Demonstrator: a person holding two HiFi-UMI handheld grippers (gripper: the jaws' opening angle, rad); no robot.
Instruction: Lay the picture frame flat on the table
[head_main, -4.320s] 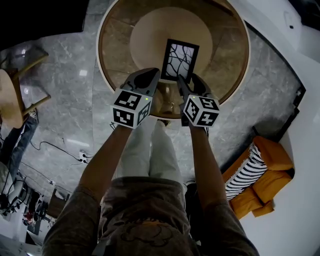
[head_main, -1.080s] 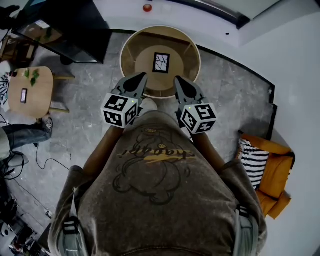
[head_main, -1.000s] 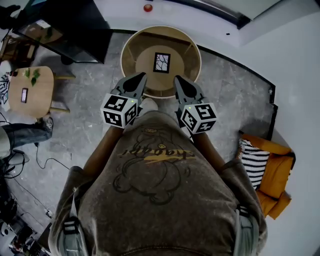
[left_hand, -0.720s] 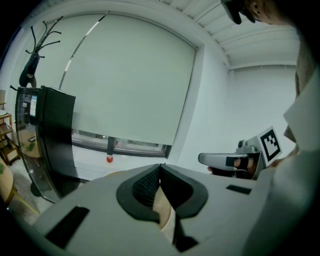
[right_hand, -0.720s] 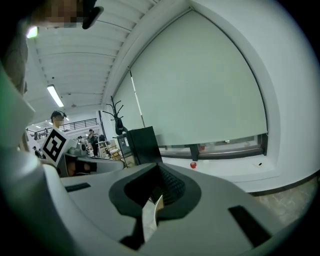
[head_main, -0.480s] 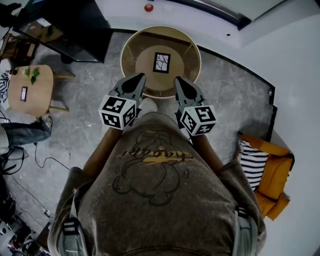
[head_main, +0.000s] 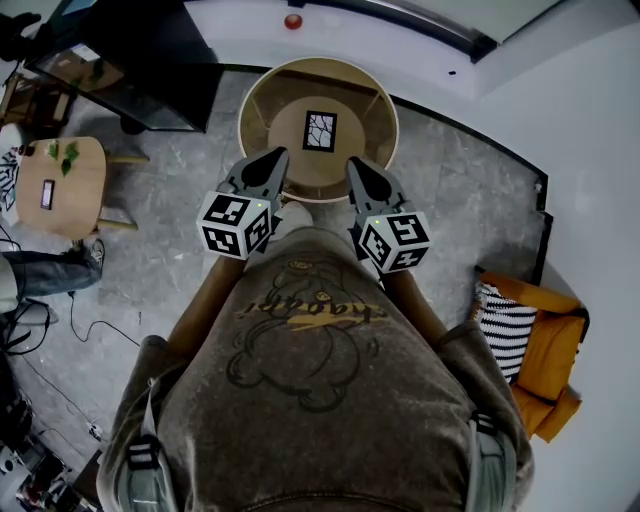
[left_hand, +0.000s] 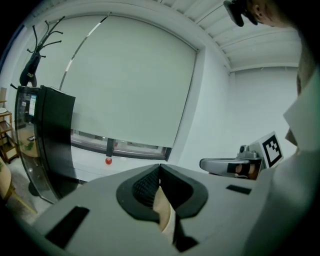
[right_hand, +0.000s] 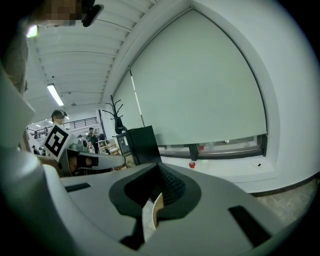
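The black picture frame (head_main: 321, 131), with a white branch-pattern picture, lies flat on the raised middle of the round wooden table (head_main: 262, 120), far below in the head view. Both grippers are held up at chest height, well short of the table and apart from the frame. My left gripper (head_main: 279, 154) is shut with nothing in it; in the left gripper view its jaws (left_hand: 160, 168) meet at the tip. My right gripper (head_main: 353, 162) is also shut and empty, and its jaws (right_hand: 158, 168) close together in the right gripper view. Both point towards a white blind and wall.
A small wooden side table (head_main: 75, 195) stands at the left beside a black cabinet (head_main: 150, 70). An orange armchair (head_main: 545, 350) with a striped cushion (head_main: 505, 322) sits at the right. A red ball (head_main: 291, 21) lies by the far wall. Cables run across the floor at lower left.
Earlier the grippers were close over the table, flanking the frame. Now they are drawn back and high above it, and the frame lies alone. Almost nothing moved in the last second.
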